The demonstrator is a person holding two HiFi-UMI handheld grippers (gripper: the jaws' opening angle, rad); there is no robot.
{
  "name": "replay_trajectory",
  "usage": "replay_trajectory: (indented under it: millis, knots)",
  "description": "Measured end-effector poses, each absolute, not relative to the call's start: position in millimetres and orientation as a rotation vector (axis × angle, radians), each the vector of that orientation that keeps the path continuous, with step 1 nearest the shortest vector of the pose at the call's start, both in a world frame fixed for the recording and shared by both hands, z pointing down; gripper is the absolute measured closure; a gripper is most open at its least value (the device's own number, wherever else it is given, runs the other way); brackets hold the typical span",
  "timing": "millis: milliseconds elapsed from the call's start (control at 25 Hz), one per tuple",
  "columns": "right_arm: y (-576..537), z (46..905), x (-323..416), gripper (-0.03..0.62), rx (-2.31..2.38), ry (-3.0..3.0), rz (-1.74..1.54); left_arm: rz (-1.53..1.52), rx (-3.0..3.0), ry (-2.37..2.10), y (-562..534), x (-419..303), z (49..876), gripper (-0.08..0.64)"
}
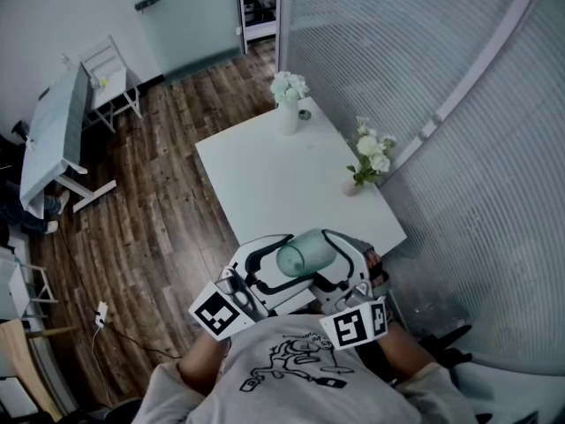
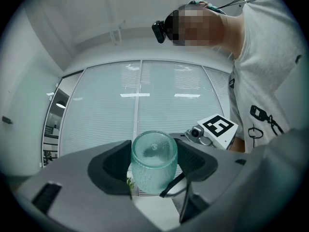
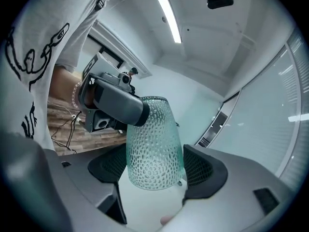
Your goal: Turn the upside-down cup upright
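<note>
A teal dimpled glass cup [image 1: 305,256] hangs in the air over the near edge of the white table [image 1: 265,184], lying roughly level between both grippers. My left gripper [image 1: 284,261] is shut on it: in the left gripper view both pads touch the sides of the cup [image 2: 153,172], one round end facing the camera. My right gripper [image 1: 328,256] comes in from the other side. In the right gripper view the cup [image 3: 154,139] fills the gap between the right pads, and whether they press on it does not show. A left finger [image 3: 116,105] clamps the cup's far end.
A white vase of pale flowers [image 1: 289,104] stands at the table's far end, and a small pink vase of flowers [image 1: 366,162] stands near its right edge. A ribbed glass wall curves along the right. To the left are wooden floor and a tilted table [image 1: 53,140].
</note>
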State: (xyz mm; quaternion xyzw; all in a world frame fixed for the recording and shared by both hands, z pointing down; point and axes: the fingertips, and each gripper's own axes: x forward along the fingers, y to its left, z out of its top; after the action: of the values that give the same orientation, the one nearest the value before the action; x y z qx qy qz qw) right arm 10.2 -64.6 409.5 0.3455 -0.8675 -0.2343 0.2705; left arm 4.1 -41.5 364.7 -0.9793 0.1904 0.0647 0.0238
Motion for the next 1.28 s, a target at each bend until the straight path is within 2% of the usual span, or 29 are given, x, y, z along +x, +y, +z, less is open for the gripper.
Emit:
replay_trajectory:
  millis: [1280]
  knots:
    - [-66, 410, 5, 0.221, 1.046, -2.842, 0.006, 0.246, -3.058, 0.557, -51, 16, 349, 0.272]
